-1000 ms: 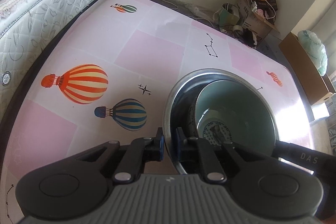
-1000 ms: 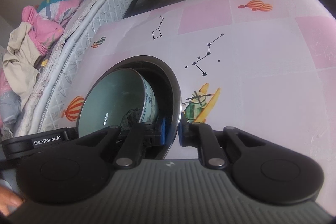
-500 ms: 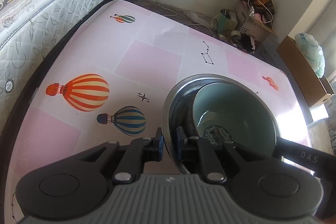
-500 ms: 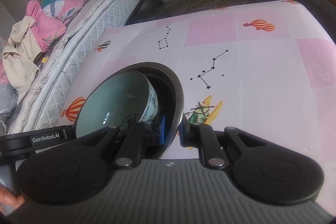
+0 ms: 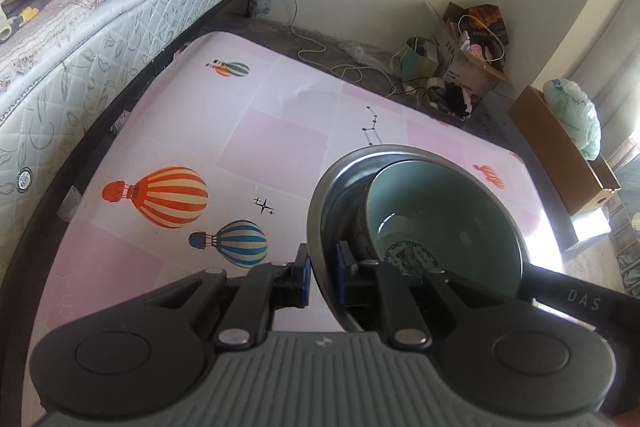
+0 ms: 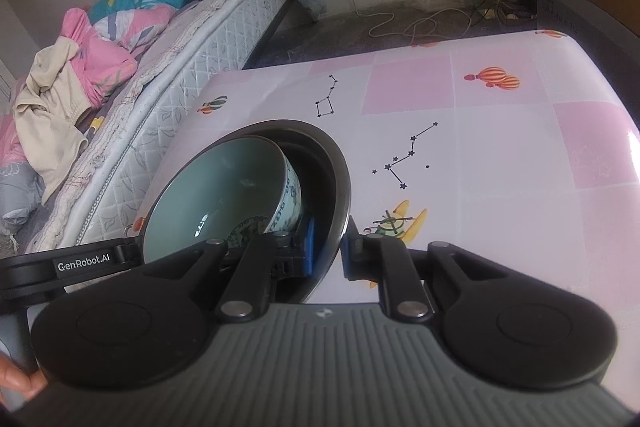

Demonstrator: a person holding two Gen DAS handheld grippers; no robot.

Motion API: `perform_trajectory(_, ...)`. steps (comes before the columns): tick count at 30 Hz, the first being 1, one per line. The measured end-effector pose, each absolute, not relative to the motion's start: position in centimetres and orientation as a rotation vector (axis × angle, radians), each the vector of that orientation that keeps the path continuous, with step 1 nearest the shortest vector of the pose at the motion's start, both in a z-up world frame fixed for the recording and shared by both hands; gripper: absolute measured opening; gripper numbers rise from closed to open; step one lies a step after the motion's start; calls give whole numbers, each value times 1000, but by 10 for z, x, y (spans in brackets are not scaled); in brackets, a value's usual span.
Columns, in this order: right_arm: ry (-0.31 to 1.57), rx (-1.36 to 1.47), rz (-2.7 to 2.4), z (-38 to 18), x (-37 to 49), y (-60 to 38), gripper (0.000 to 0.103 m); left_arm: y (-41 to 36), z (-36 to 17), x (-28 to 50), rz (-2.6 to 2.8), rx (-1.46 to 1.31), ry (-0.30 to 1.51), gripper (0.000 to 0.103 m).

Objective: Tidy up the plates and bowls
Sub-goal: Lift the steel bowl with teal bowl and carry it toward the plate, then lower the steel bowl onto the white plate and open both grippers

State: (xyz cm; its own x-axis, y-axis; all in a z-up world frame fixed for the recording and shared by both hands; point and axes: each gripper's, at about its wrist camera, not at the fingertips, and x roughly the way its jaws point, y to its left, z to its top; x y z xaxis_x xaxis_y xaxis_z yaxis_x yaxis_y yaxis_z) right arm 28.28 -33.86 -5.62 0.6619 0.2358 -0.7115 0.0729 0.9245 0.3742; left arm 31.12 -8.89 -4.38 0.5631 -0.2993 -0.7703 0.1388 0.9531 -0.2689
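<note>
Both views pulled back since earlier frames; more floor showed, so the load had risen. Left gripper (image 5: 322, 273) clamped the steel bowl (image 5: 320, 227) rim, right gripper (image 6: 329, 243) clamped the opposite rim, with the ceramic bowl (image 6: 216, 195) nested inside, tilted, above the pink table (image 6: 500, 147). To do this well: keep both grips level and move together, or the inner bowl could slide.

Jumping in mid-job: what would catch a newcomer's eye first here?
A steel bowl with a teal ceramic bowl nested inside, held above the pink balloon-print tablecloth. The left gripper and right gripper each clamp opposite rims. A cluttered bed lies alongside.
</note>
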Motion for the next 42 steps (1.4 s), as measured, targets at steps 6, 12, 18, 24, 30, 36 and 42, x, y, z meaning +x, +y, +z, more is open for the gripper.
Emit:
perform_trajectory(6, 841, 396, 101, -36, 261, -341, 13, -88, -24, 289, -274, -187, 919, 13)
perform_trajectory(12, 840, 423, 108, -20, 233, -344, 13, -88, -7, 262, -289, -190, 907, 13)
perform_trajectory(18, 834, 436, 107, -8, 197, -349, 13, -90, 2, 232, -305, -181, 888, 12)
perform_trajectory(24, 838, 448, 93, -7, 163, -352, 14, -94, 1, 208, -322, -175, 893, 12)
perform_trajectory(30, 848, 464, 81, -14, 135, -359, 14, -99, -8, 189, -334, -157, 907, 12)
perform_trajectory(36, 873, 483, 76, -32, 116, -363, 14, -102, -23, 178, -335, -139, 936, 12)
perform_trajectory(42, 902, 506, 75, -55, 106, -365, 14, -103, -38, 174, -333, -126, 968, 12)
